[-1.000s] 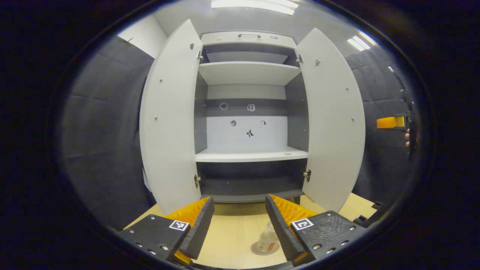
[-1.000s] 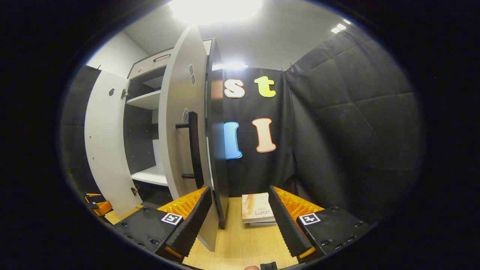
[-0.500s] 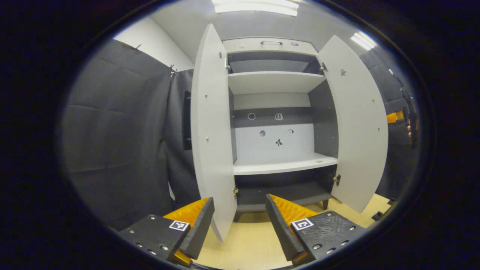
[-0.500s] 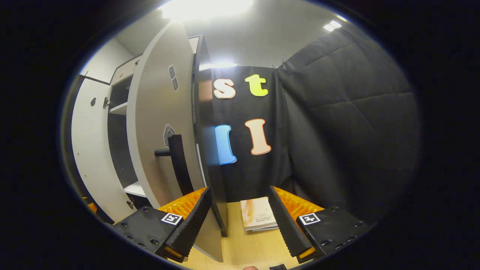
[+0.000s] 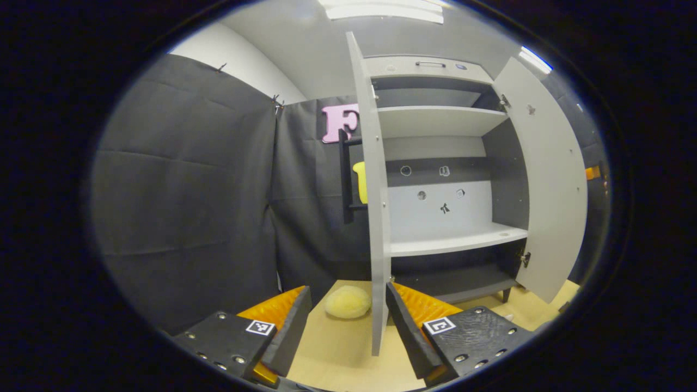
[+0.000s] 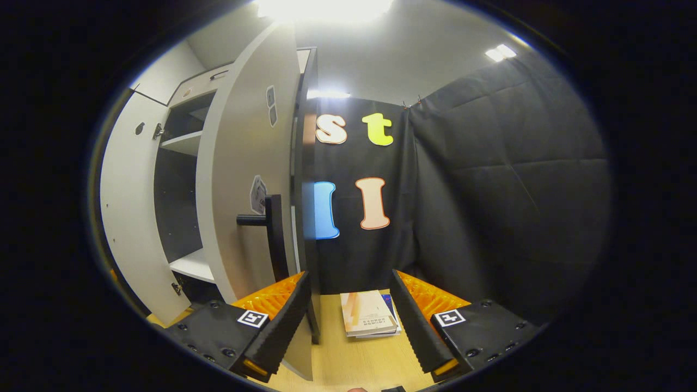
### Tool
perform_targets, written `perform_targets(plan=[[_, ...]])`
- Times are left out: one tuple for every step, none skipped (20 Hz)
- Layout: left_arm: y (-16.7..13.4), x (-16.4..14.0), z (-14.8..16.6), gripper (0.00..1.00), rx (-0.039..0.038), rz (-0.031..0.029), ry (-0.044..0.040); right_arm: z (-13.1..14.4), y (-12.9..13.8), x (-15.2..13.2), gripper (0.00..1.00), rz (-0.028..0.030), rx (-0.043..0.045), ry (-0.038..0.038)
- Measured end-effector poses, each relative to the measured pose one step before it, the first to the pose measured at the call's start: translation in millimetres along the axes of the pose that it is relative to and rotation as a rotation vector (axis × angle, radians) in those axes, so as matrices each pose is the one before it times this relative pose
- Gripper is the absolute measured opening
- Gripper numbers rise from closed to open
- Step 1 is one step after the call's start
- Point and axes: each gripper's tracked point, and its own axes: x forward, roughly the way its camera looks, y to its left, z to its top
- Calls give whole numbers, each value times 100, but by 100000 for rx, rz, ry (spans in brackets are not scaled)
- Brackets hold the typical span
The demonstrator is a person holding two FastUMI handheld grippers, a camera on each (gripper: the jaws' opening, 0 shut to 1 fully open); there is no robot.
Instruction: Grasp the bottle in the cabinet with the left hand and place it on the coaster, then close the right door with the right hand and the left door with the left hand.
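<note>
The grey cabinet [image 5: 435,117] stands with both doors swung out and bare shelves inside. In the left gripper view the left door [image 5: 375,190] is edge-on, its black handle [image 5: 344,179] on the far side. The door's lower edge hangs between the fingers of my open left gripper [image 5: 348,326]. The right door [image 5: 550,179] stands at the right. In the right gripper view that door's outer face [image 6: 245,163] and black handle [image 6: 275,239] are close ahead on the left. My right gripper [image 6: 348,326] is open, its left finger [image 6: 277,321] beside the door's lower edge.
A yellow rounded lump [image 5: 348,302] lies on the wooden table [image 5: 337,348] behind the left door. Stacked books [image 6: 367,321] lie on the table ahead of the right gripper. Black padded walls close in on both sides.
The left gripper swung left, so the bottle on its coaster left the view and the left door turned edge-on. The right gripper came nearer the right door's outer face.
</note>
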Motion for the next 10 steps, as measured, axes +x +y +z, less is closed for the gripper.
perform_targets(plan=[[427,241,2,84,-436,2,-153,-37,110,-15,95,-246,786,199],[294,235,5,83,-444,-246,-98,-39,163,-78,92,-215,625,101],[145,287,-132,84,-207,-261,-273,-112,381,-186,95,406,269,-88],[350,311,-88,84,69,-279,-110,-47,602,-122,95,1053,230,-3],[78,249,-100,84,130,-706,90,-122,925,-176,95,1309,489,135],[199,89,-81,84,213,-589,-26,-61,882,-154,95,1379,762,307],[203,220,0,84,302,-443,-161,-62,950,-102,95,1274,632,73],[349,153,13,84,384,-301,-198,-50,792,-54,95,995,554,7],[298,269,-32,84,185,-20,-156,-62,643,7,95,793,573,-62],[414,104,-56,84,-255,-58,-300,-77,613,3,95,717,388,23]])
